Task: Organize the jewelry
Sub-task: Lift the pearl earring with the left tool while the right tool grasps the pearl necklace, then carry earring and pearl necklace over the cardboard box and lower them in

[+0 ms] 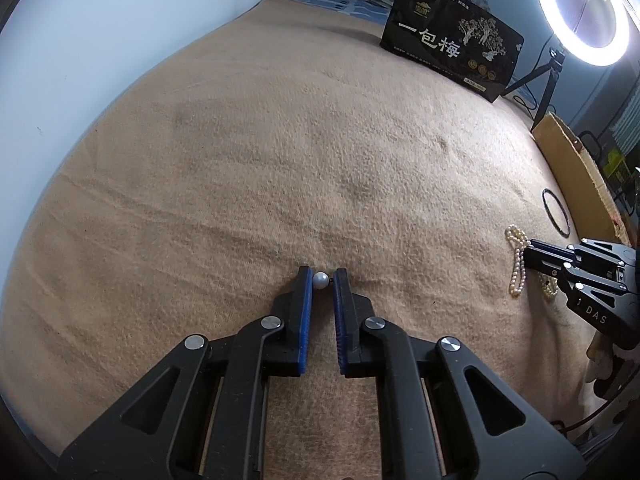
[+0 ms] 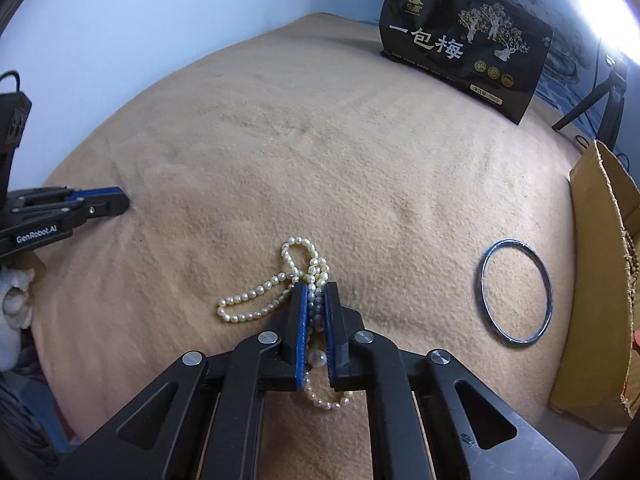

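We've got our left hand-held gripper [image 1: 321, 280] pinching a single pearl bead [image 1: 320, 279] at its fingertips, low over the middle of the bed [image 1: 280, 168], near its front edge. Our right hand-held gripper [image 2: 315, 294] is pressed together on the pearl necklace [image 2: 280, 284], bunched strands caught between the pads. The necklace's free loop trails left across the blanket, its long axis roughly left to right, with a short tail hanging back under the jaws. Over by the right edge, the metal bangle [image 2: 514, 292] lies flat, untouched, beside the cardboard box [image 2: 600, 292]. We'd judge this early going: nothing looks stowed yet, three pieces left to sort.
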A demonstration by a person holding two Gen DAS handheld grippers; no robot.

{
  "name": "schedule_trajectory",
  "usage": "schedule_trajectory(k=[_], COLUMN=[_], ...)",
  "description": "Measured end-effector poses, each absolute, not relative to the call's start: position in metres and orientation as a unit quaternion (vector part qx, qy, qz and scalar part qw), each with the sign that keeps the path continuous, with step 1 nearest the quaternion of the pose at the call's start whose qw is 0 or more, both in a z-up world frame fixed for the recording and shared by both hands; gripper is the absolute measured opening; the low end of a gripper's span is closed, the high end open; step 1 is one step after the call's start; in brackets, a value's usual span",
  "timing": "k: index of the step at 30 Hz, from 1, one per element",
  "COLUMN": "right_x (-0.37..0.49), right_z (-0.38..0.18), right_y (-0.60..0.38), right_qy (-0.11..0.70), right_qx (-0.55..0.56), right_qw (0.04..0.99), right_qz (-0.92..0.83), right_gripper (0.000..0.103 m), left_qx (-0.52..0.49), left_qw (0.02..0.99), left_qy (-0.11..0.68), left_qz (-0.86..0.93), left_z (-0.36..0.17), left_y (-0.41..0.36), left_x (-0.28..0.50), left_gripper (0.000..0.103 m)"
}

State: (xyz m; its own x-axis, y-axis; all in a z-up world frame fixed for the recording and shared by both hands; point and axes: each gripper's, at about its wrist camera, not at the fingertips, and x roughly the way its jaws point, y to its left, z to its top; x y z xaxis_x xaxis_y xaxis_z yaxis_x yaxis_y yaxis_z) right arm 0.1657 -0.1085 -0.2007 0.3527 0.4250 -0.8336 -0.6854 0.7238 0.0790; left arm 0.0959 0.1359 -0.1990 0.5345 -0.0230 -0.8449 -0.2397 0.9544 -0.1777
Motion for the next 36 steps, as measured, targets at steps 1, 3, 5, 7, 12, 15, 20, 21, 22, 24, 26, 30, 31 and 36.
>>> schedule_trajectory(k=[1, 3, 5, 7, 12, 15, 20, 21, 22, 24, 26, 30, 31, 36], right_x=[0.168, 0.172, 0.173, 0.173, 0.173, 0.172, 0.171, 0.171, 0.170, 0.169, 0.165, 0.163, 0.163, 0.163], right_z=[-0.199, -0.195, -0.188, -0.182, -0.162, -0.149, -0.127, -0.124, -0.120, -0.114, -0.105, -0.088, -0.084, -0.064], right_y=[-0.110, -0.113, -0.115, -0.117, -0.125, -0.131, -0.140, -0.142, -0.143, -0.146, -0.152, -0.162, -0.165, -0.181], right_qy=[0.455, 0.455, 0.448, 0.442, 0.427, 0.417, 0.402, 0.399, 0.396, 0.390, 0.384, 0.367, 0.364, 0.346], right_qx=[-0.134, -0.120, -0.113, -0.105, -0.076, -0.063, -0.044, -0.041, -0.038, -0.035, -0.031, -0.019, -0.017, -0.002], right_qw=[0.810, 0.813, 0.817, 0.821, 0.831, 0.836, 0.844, 0.845, 0.846, 0.849, 0.853, 0.861, 0.862, 0.872], right_qz=[0.344, 0.344, 0.344, 0.346, 0.349, 0.351, 0.354, 0.354, 0.354, 0.354, 0.353, 0.352, 0.352, 0.345], right_gripper=[0.006, 0.006, 0.006, 0.006, 0.006, 0.006, 0.006, 0.006, 0.006, 0.006, 0.006, 0.006, 0.006, 0.006], left_qx=[-0.140, -0.144, -0.150, -0.152, -0.155, -0.157, -0.162, -0.162, -0.162, -0.163, -0.166, -0.164, -0.163, -0.154], left_qw=[0.865, 0.866, 0.866, 0.868, 0.875, 0.879, 0.884, 0.885, 0.886, 0.888, 0.889, 0.893, 0.894, 0.900], left_qy=[0.477, 0.475, 0.473, 0.470, 0.457, 0.449, 0.438, 0.436, 0.434, 0.430, 0.427, 0.419, 0.417, 0.407], left_qz=[0.062, 0.061, 0.058, 0.055, 0.046, 0.040, 0.030, 0.029, 0.028, 0.025, 0.021, 0.013, 0.010, -0.008], left_z=[-0.198, -0.196, -0.194, -0.189, -0.174, -0.164, -0.150, -0.147, -0.144, -0.139, -0.134, -0.123, -0.120, -0.104], left_y=[0.136, 0.137, 0.137, 0.136, 0.131, 0.129, 0.126, 0.125, 0.124, 0.124, 0.123, 0.117, 0.115, 0.100], left_x=[0.096, 0.095, 0.094, 0.093, 0.089, 0.088, 0.084, 0.084, 0.084, 0.084, 0.085, 0.085, 0.086, 0.088], left_gripper=[0.008, 0.008, 0.008, 0.008, 0.008, 0.008, 0.008, 0.008, 0.008, 0.008, 0.008, 0.008, 0.008, 0.008])
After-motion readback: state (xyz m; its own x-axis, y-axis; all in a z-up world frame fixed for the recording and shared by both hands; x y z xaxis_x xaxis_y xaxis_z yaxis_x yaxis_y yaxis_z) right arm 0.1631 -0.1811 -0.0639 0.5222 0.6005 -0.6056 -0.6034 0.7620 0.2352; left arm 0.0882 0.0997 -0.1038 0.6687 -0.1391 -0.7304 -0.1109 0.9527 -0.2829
